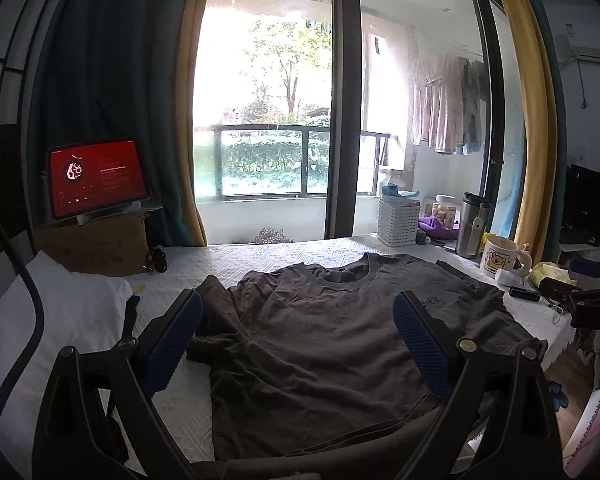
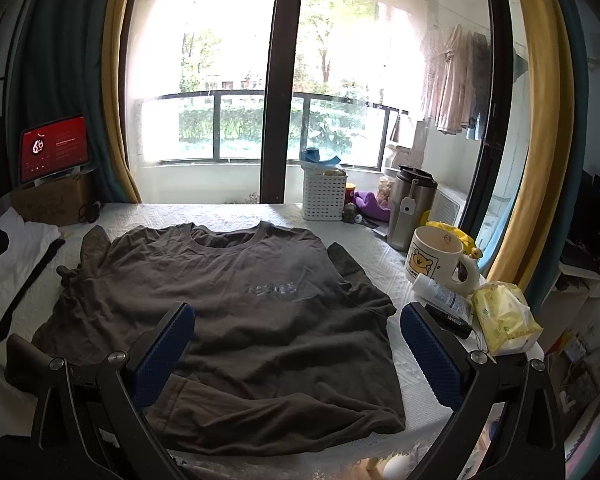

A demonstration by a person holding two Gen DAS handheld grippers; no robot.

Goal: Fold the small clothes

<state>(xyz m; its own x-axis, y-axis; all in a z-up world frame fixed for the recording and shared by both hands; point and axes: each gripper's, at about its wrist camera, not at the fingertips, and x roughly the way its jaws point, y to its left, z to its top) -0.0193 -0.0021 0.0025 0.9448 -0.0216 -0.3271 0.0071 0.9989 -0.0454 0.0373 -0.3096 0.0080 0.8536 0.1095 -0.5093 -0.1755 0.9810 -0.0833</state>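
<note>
I am holding both tools above the near edge of the table, and nothing is pinched yet. The left gripper (image 1: 298, 316) is standing with its two blue ribbed fingers (image 1: 180, 336) spread wide, and between them I am seeing the dark grey cotton T-shirt (image 1: 324, 344), which is lying flat and front side up on the white quilted table cover (image 1: 260, 256). Its round collar is pointing away from the fingers, toward the window. Its left sleeve is lying crumpled just behind the left finger.

The right gripper (image 2: 296, 336) is also gaping, its blue fingers (image 2: 432, 348) well apart. The lower right part of the shirt is lying between them, and the hem is folded a little near the left finger. The right finger is hovering beside the shirt, over the bare cover.

Beyond the right finger I am seeing a cream ceramic mug with a bear picture (image 2: 436, 256), a yellow soft pack of tissues (image 2: 504, 320) and a steel thermos bottle (image 2: 410, 212). Far to the left of the fingers a tablet with a red screen (image 1: 96, 178) is standing on a cardboard box (image 1: 96, 240).
</note>
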